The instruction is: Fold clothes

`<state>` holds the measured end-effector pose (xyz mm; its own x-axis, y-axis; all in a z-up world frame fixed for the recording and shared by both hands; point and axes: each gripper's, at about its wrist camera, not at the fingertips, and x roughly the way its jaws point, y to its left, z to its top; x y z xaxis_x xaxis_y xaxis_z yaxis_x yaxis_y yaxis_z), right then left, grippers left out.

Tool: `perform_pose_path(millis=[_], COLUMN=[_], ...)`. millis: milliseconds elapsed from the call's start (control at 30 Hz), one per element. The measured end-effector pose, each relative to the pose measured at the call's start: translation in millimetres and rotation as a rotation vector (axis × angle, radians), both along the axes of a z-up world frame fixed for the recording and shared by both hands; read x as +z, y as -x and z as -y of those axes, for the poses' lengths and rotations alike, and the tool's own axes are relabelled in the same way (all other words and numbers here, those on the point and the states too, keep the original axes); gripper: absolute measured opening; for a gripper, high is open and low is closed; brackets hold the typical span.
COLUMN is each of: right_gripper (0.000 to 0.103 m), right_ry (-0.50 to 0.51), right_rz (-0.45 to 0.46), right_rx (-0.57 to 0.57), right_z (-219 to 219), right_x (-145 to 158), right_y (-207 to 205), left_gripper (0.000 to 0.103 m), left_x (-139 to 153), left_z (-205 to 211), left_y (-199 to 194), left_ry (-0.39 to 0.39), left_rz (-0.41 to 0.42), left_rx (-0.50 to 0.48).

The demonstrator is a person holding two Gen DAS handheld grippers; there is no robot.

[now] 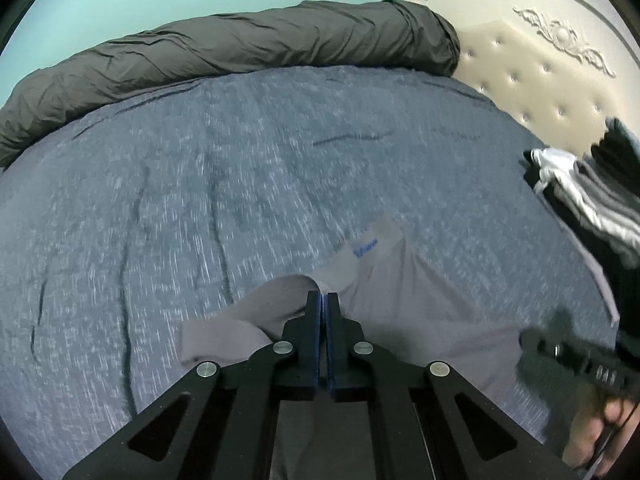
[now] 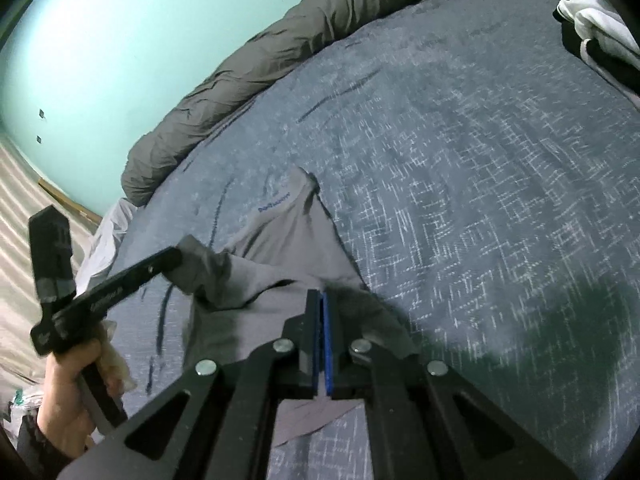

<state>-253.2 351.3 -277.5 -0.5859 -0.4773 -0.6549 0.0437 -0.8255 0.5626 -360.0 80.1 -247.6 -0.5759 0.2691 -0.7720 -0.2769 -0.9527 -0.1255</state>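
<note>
A light grey garment [image 1: 404, 288] with small blue lettering near its far edge lies on the blue-grey bedspread [image 1: 192, 184]. My left gripper [image 1: 323, 298] is shut on a raised fold of the garment's near edge. The right gripper [image 1: 530, 340] shows blurred at the lower right, at the garment's right side. In the right wrist view my right gripper [image 2: 322, 296] is shut on the same garment [image 2: 288, 240], which bunches up at its tips. The left gripper [image 2: 174, 258], held by a hand [image 2: 64, 392], pinches the garment's left corner, lifted slightly off the bed.
A rolled dark grey duvet [image 1: 240, 52] lies along the bed's far edge by the teal wall. A pile of black, white and grey clothes [image 1: 580, 200] sits at the right, near the cream tufted headboard [image 1: 540, 80]. Striped floor [image 2: 24, 216] lies left of the bed.
</note>
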Motion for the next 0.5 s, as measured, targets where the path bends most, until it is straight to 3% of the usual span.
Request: perform_pose_path(millis=[267,500], right_gripper=[0.001,0.001], right_ry=[0.047,0.070], right_rz=[0.012,0.040], right_rx=[-0.001,-0.016], right_z=[-12,-29], right_x=[2,-3], right_y=[-16,-27], left_gripper=[0.002,0.002], left_x=[25,12], left_z=[-20,-60], left_y=[49,82], left_ry=[-0.031,-0.018], left_rz=[0.027,0.081], left_rx=[-0.014,-0.084])
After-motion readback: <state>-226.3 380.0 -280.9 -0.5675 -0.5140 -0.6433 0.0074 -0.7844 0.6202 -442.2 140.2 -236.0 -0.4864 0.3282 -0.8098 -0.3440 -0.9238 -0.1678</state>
